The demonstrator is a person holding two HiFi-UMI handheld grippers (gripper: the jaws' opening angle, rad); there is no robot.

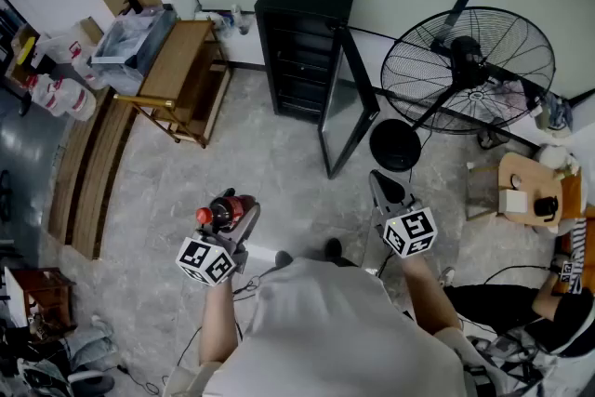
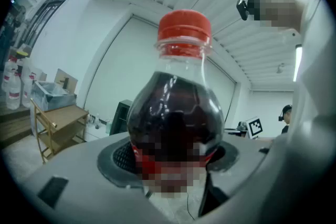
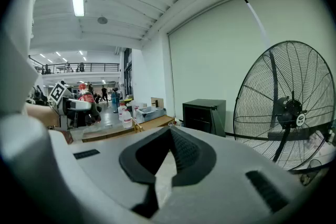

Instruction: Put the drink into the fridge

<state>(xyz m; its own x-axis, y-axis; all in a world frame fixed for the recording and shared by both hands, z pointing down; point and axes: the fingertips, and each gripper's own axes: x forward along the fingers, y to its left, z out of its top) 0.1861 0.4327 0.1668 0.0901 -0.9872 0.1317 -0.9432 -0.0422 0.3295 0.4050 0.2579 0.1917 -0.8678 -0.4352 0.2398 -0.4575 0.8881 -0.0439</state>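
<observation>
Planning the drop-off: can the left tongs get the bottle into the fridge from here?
Probably not from here: the fridge stands well ahead of the left tongs holding the bottle. After a walk-up, likely yes: its door hangs open and nothing lies on the floor between.

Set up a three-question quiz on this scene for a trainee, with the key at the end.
1. Which one holds the drink bottle? A) the left claw B) the right claw C) neither
2. True or false: the door of the black fridge is closed.
3. Fill in: in the head view, the big fan stands to the ___ of the fridge.

Key:
1. A. The left claw grips the bottle below its red cap, and the right claw is empty.
2. False. The door stands open.
3. Right.
</observation>
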